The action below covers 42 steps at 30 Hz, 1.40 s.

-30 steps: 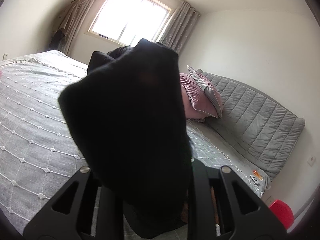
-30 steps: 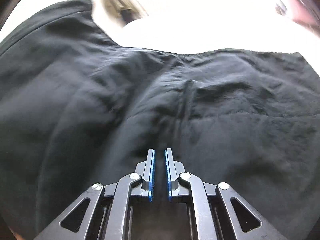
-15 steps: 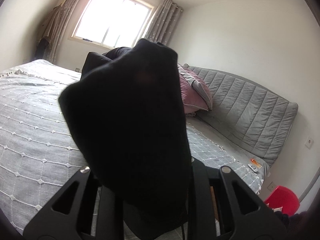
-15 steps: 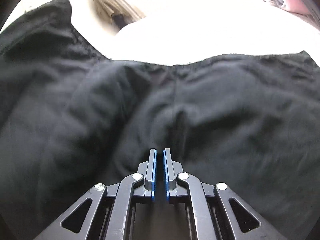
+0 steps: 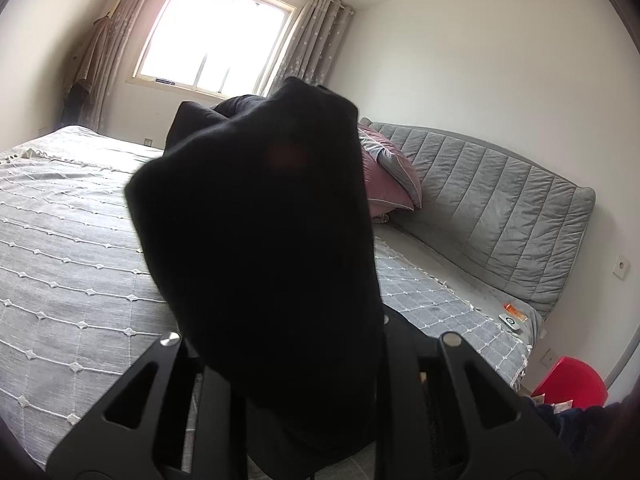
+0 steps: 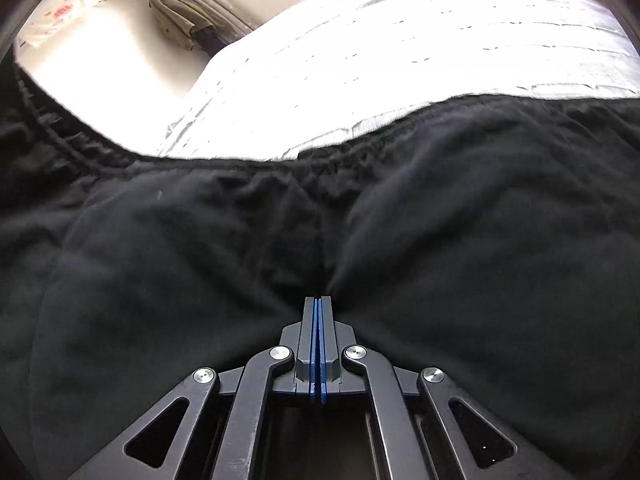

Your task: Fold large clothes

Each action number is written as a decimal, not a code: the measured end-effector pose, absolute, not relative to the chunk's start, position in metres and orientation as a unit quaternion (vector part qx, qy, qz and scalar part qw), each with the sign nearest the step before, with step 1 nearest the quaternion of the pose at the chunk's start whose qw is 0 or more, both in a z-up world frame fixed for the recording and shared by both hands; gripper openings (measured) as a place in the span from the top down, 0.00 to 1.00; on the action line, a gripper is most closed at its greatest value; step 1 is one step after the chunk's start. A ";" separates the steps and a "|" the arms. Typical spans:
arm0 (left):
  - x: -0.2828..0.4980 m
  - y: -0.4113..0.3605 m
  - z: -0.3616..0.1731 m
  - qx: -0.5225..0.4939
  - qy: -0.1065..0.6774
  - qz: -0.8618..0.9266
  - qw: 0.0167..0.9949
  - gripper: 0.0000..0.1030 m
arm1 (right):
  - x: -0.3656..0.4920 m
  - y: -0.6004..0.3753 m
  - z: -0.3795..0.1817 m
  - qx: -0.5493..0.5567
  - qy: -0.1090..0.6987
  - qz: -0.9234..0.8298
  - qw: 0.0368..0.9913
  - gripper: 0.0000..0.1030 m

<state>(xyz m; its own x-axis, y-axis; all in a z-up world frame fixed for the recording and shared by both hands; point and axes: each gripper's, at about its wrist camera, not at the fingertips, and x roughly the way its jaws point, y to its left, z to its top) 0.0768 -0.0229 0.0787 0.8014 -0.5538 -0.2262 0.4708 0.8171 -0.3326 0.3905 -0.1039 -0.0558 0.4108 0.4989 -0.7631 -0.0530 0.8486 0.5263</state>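
Overhead, left hand-held gripper [image 5: 280, 360] clamped on black garment [image 5: 260, 240]; right hand-held gripper [image 6: 318, 300] together; no legible writing.

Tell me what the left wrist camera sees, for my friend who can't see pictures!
A bunched-up black garment fills the middle, standing up from the left gripper and hiding its fingers. Behind it is a bed with a grey quilted bedspread, pink pillows, a padded grey headboard and a bright window.

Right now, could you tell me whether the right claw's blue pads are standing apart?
No, the right claw has its blue pads pressed together, tips against the black trousers.
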 end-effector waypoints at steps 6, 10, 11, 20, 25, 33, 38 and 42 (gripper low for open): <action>0.082 -0.021 0.078 -0.119 0.158 -0.273 0.941 0.77 | 0.431 -0.097 -0.054 0.188 0.513 0.148 0.824 1.00; 0.085 -0.014 0.079 -0.134 0.157 -0.279 0.938 0.77 | 0.430 -0.090 -0.041 0.167 0.514 0.150 0.828 0.96; 0.085 -0.013 0.081 -0.135 0.156 -0.279 0.938 0.77 | 0.421 -0.096 -0.035 0.179 0.510 0.159 0.826 0.95; 0.090 -0.039 0.092 -0.098 0.151 -0.282 0.942 0.77 | 0.317 -0.133 -0.011 0.220 0.505 0.216 0.806 0.95; 0.084 -0.050 0.093 -0.073 0.147 -0.273 0.948 0.77 | 0.270 -0.132 -0.034 0.257 0.524 0.212 0.784 0.95; 0.085 -0.052 0.094 -0.071 0.153 -0.267 0.949 0.77 | 0.210 -0.131 -0.044 0.275 0.493 0.228 0.793 0.95; 0.084 -0.077 0.089 -0.046 0.168 -0.267 0.948 0.77 | 0.210 -0.123 -0.065 0.252 0.500 0.221 0.799 1.00; 0.079 -0.092 0.093 -0.030 0.171 -0.268 0.947 0.77 | 0.198 -0.149 -0.054 0.282 0.500 0.238 0.783 0.96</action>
<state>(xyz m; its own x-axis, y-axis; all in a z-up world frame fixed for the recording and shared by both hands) 0.0790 -0.0921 0.0928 0.7971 -0.5188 -0.3088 0.4986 0.8541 -0.1479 0.1981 -0.1486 -0.0536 0.3862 0.6541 -0.6504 -0.0902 0.7285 0.6791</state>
